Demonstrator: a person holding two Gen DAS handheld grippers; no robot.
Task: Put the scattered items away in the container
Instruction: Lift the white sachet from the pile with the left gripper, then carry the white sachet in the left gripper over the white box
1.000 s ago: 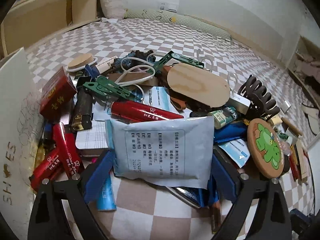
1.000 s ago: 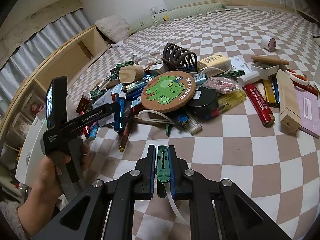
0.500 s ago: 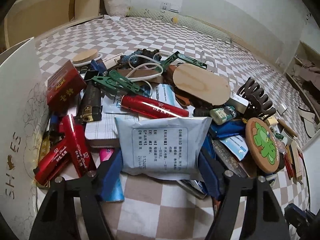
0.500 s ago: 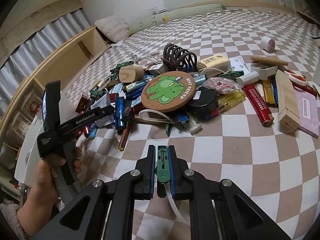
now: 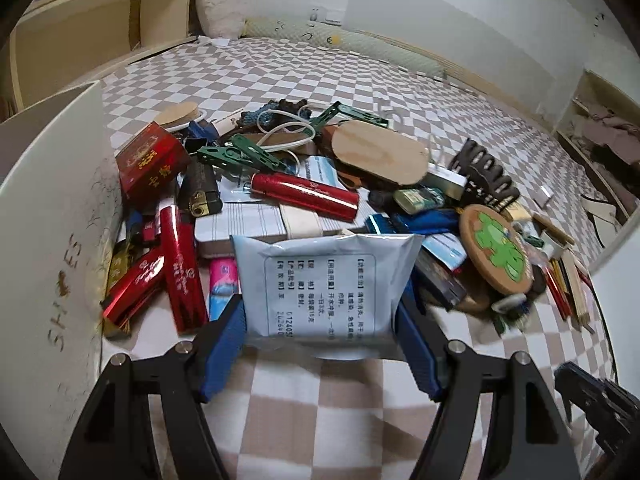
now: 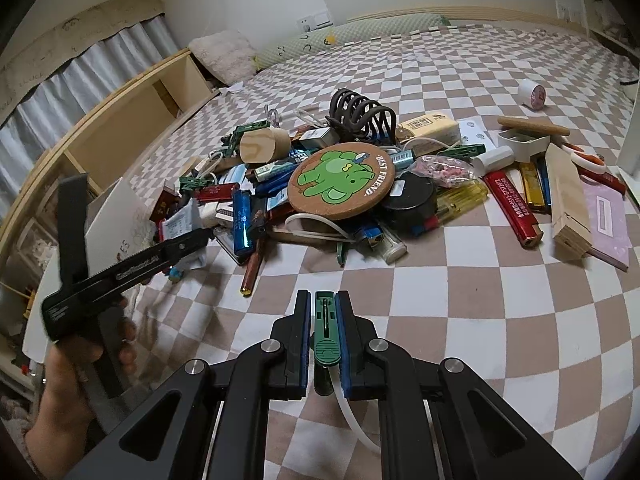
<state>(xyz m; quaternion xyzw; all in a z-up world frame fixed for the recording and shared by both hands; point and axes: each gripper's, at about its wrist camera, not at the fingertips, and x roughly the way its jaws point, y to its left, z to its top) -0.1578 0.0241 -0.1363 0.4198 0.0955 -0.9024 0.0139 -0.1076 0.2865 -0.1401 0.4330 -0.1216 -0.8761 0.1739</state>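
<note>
Left wrist view
- Left gripper [image 5: 322, 332]: I see my two blue-padded fingers [image 5: 224, 344] set fairly wide and pressing on both side edges of a pale blue sachet [image 5: 324, 284] with printed text; the sachet sits between them, lifted off the checked bedspread [image 5: 320, 412].
- Container: a white box [image 5: 52, 220] lettered "SHOES" stands at the left edge, its wall just beside the pile.
- Pile behind the sachet: red lighters [image 5: 180, 264] near the box wall, a red carton [image 5: 150, 162], a longer red lighter [image 5: 306, 196] lying across a lined notepad [image 5: 248, 222], green clips [image 5: 236, 156], an oval wooden piece [image 5: 380, 152], a dark claw hair clip [image 5: 486, 176], and a round cork coaster [image 5: 496, 256] with a green elephant, tilted on edge at the right.

Right wrist view
- Right gripper [image 6: 324, 320]: my jaws are closed tight on a green clip [image 6: 326, 332], held upright between the pads; a white cord [image 6: 352, 412] trails down from it.
- Left hand [image 6: 68, 380]: it holds the other gripper at the left, with the sachet at its tips, next to the white box.
- Pile: the coaster reads "BEST FRIEND" and lies on top in the middle; a blue lighter [image 6: 242, 222] and a black round tin [image 6: 412, 200] are close by.
- Right side: a red lighter [image 6: 512, 208], a wooden block [image 6: 568, 204] and a pink card [image 6: 608, 220] lie apart from the heap on the bedspread.
</note>
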